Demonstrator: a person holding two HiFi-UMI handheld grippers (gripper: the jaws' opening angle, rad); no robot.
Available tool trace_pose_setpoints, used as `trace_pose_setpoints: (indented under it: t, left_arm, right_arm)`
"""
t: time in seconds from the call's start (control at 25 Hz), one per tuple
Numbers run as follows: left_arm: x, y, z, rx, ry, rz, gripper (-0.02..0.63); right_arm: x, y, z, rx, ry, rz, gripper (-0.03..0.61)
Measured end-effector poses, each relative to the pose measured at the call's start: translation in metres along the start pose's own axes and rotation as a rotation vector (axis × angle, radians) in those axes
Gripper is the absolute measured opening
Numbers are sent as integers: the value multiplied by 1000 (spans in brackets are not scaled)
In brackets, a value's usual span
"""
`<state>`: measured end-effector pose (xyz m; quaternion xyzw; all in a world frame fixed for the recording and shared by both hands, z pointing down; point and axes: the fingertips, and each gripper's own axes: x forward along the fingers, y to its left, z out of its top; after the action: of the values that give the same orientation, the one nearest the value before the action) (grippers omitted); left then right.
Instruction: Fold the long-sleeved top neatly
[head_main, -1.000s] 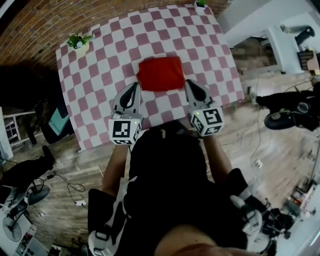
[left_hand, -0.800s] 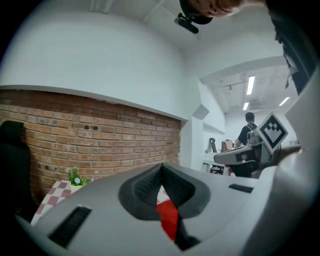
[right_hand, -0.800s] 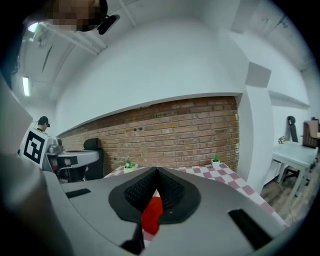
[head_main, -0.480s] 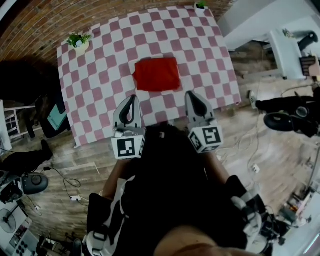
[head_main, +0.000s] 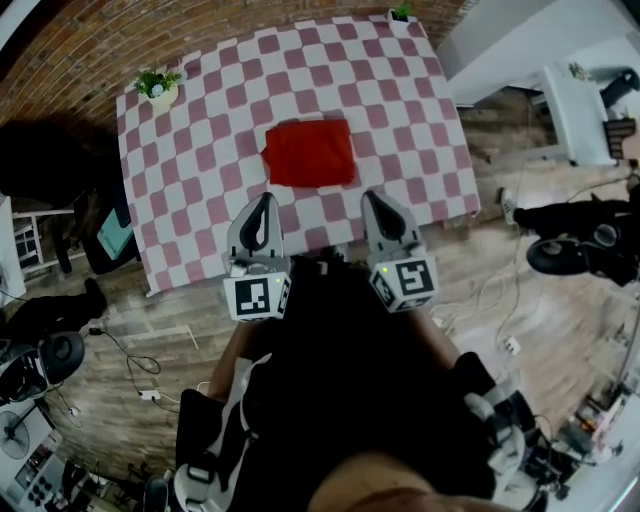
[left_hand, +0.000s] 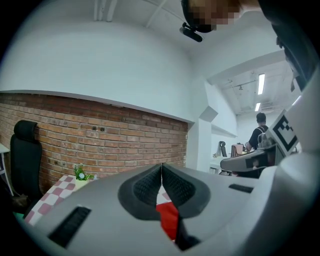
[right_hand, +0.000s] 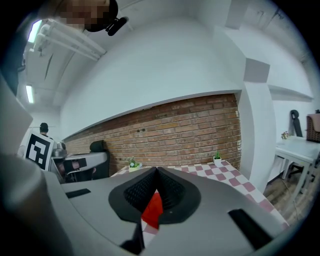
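Tongs L (head_main: 265, 199), tongs R (head_main: 374, 198): closed, empty

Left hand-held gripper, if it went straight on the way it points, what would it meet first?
Likely the near left corner of the folded red top, lying just ahead of the left hand-held gripper on the checkered tablecloth. Depth is unclear, so it might pass above it.

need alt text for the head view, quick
A red top lies folded into a neat rectangle mid-table on a pink-and-white checked cloth, seen from steeply above. Nearer the camera, the person's left claw and right claw are shut and empty, short of the top. A small potted plant sits at each far corner.
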<state>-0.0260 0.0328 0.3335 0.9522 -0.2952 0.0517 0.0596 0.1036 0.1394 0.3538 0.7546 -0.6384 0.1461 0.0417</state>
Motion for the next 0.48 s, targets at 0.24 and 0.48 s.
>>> trace_pose_setpoints:
  t: [0.24, 0.48]
  left_arm:
    - [3, 0, -3, 13, 12, -5, 8]
    - [1, 2, -1, 26, 12, -6, 8]
  right_arm:
    - [5, 1, 0, 0, 0, 13, 8]
    - [7, 4, 2, -21, -9, 25, 8]
